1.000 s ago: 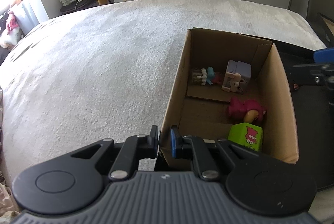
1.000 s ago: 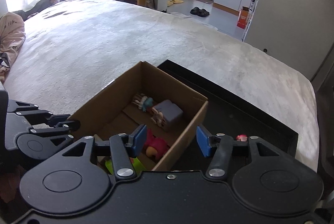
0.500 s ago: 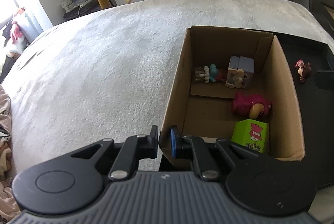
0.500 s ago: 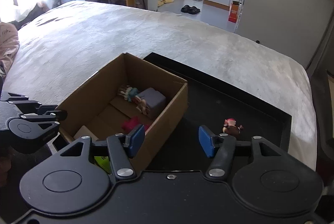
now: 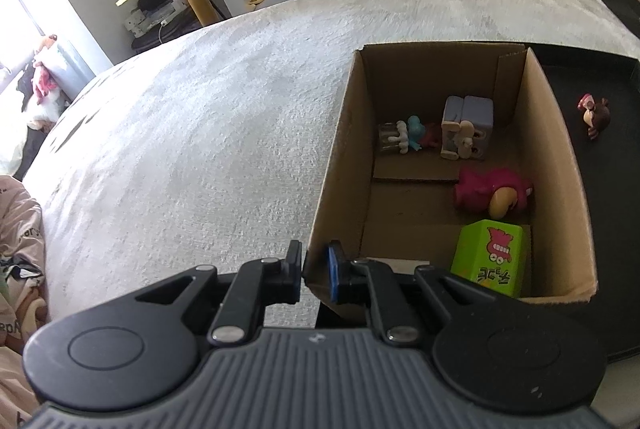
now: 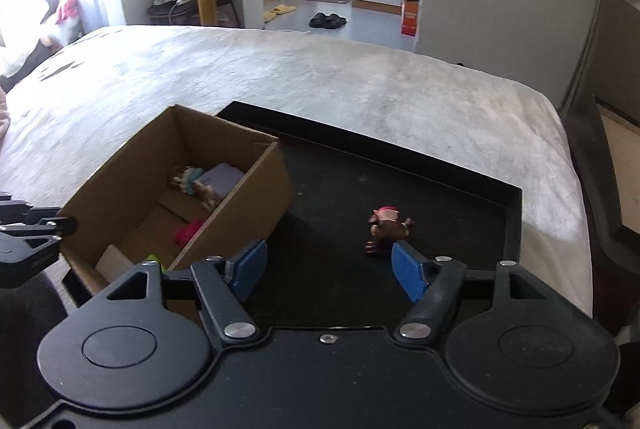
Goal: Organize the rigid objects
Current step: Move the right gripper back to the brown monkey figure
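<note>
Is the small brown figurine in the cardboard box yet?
Out. The brown figurine lies on the black tray, beside the cardboard box.

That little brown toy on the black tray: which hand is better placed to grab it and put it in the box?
The right. The right gripper is open, its jaws just widened with nothing between them, and the brown toy lies just ahead. The left gripper is clamped on the cardboard box wall.
</note>
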Available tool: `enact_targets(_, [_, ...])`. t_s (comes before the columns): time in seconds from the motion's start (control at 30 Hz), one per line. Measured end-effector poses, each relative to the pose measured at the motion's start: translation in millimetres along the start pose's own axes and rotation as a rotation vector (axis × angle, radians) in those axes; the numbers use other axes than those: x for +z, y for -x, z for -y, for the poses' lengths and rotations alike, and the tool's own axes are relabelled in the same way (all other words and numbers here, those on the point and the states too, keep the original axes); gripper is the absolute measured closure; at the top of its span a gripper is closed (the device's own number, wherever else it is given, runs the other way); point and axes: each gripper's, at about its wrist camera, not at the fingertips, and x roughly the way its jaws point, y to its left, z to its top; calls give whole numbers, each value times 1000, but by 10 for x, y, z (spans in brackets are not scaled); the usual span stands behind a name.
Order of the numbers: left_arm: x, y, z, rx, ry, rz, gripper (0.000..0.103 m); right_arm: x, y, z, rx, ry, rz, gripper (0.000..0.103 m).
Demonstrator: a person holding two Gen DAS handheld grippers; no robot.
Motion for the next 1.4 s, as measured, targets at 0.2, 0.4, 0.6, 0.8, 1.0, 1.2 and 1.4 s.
enact_targets(0.2, [9,-24,64,31,-31,-2,90,-46,-96,153,-4,-29,0,32])
enact_targets(0.4, [1,-24,128,64,-67,-2,90,-68,-214,299,-1,-51,4,30])
enact_targets(0.6, [-3,-8,168,83,-88,-4,89,-68,-415,453,0,-89,-5,30])
enact_targets(0.8, [-2,-6,202,97,-107,-7,89,-61,-652,567,-15,-105,-20,30])
enact_targets(1.0, [-11,-8,250,120,-135,-9,89,-62,-842,651,-21,-111,-37,30])
enact_targets(1.2, [-8,-12,278,133,-150,-10,89,-26,-1031,689,-31,-101,-65,30])
enact_targets(1.4, [-10,-14,281,135,-151,-10,89,25,-1165,617,-46,-59,-92,30])
